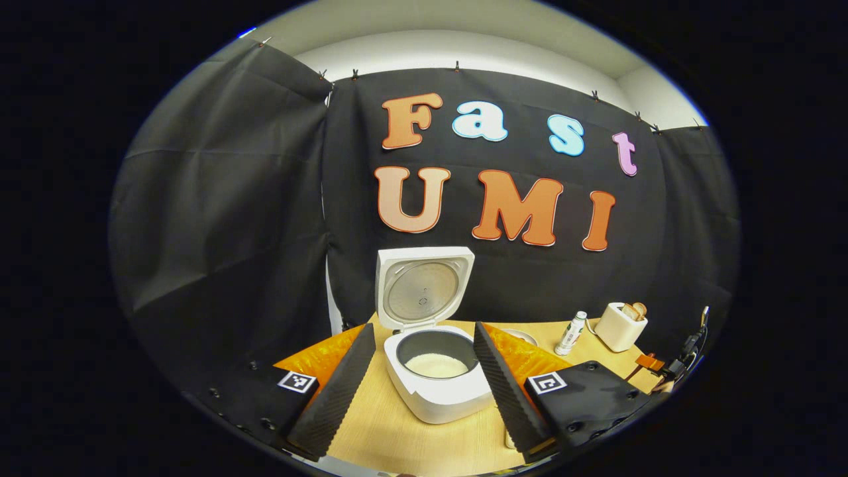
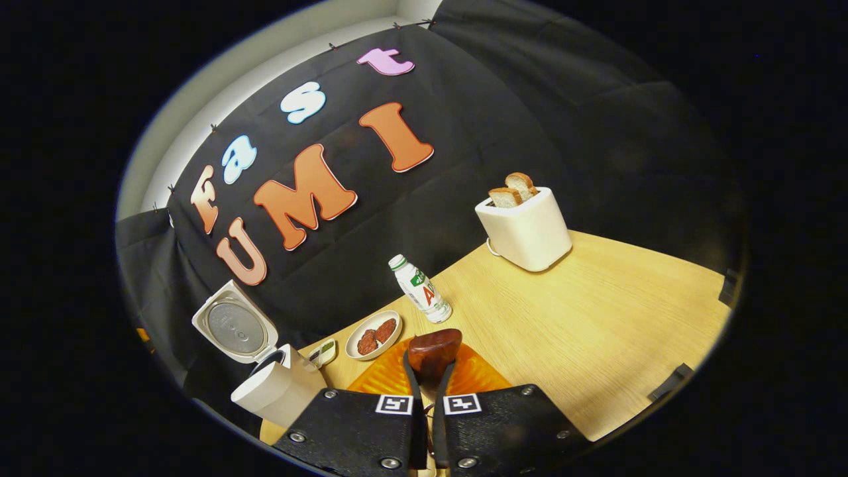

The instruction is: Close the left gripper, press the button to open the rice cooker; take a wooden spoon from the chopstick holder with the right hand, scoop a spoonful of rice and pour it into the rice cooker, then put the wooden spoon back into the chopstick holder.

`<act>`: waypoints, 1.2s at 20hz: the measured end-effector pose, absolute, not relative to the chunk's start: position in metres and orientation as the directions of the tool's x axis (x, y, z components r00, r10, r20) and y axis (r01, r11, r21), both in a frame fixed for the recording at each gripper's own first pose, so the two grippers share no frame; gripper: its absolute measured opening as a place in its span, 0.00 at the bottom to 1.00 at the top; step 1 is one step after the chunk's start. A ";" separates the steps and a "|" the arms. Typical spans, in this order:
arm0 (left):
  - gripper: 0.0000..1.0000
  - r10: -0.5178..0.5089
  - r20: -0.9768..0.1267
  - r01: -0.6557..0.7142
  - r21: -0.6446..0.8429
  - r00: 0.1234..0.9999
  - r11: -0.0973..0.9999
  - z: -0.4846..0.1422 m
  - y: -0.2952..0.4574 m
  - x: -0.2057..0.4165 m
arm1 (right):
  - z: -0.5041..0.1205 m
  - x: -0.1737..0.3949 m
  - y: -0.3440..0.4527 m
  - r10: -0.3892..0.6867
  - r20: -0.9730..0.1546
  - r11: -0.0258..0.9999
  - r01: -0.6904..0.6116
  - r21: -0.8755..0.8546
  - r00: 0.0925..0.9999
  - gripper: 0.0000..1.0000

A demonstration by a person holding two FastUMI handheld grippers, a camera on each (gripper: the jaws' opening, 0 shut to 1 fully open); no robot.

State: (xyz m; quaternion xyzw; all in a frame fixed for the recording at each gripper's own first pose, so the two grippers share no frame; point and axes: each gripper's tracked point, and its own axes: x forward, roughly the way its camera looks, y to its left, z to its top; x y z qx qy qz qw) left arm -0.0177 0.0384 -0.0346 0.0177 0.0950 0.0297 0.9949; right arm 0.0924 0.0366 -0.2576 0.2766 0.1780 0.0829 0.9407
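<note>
The white rice cooker (image 1: 437, 391) stands on the wooden table with its lid (image 1: 424, 288) raised, and white rice (image 1: 436, 365) lies in its pot. My left gripper (image 1: 424, 329) is open, one finger on each side of the cooker, touching nothing. In the right gripper view the cooker (image 2: 278, 387) shows at the lower left, lid up. My right gripper (image 2: 430, 371) is shut on the wooden spoon (image 2: 434, 350), whose dark brown bowl sticks out past the fingertips over an orange ribbed dish (image 2: 384, 374). I cannot tell what the spoon's bowl holds.
A plate of reddish-brown pieces (image 2: 375, 334), a small dish (image 2: 322, 351), a bottle (image 2: 424, 291) and a white toaster with bread (image 2: 527, 228) stand toward the back wall. The left gripper view shows the bottle (image 1: 571, 333) and toaster (image 1: 619, 326) at the right. Bare wooden table (image 2: 596, 331) lies right of the spoon.
</note>
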 end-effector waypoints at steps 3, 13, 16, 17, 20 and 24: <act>1.00 0.062 -0.188 -0.056 0.037 0.980 0.998 -0.034 0.038 -0.015 | -0.269 0.090 0.034 0.254 -0.296 0.823 -0.045 0.566 0.921 0.03; 1.00 0.028 -0.195 -0.024 0.024 0.980 0.999 -0.037 0.026 0.002 | -0.270 0.076 0.016 0.245 -0.356 0.809 0.011 0.588 0.902 0.25; 1.00 0.011 -0.188 -0.009 0.014 0.982 1.000 -0.032 0.023 0.008 | -0.260 0.075 0.006 0.207 -0.363 0.816 0.044 0.576 0.908 0.52; 1.00 0.010 -0.185 -0.007 0.013 0.983 1.000 -0.030 0.023 0.010 | -0.252 0.075 0.003 0.195 -0.356 0.820 0.048 0.570 0.914 0.74; 1.00 0.004 -0.174 -0.006 -0.007 0.985 1.000 -0.024 0.024 0.023 | -0.231 0.077 -0.006 0.141 -0.346 0.863 0.056 0.501 0.928 0.87; 1.00 -0.001 -0.142 -0.001 -0.020 0.990 1.000 -0.008 0.026 0.051 | -0.187 0.077 -0.005 0.115 -0.327 0.916 0.027 0.400 0.938 0.94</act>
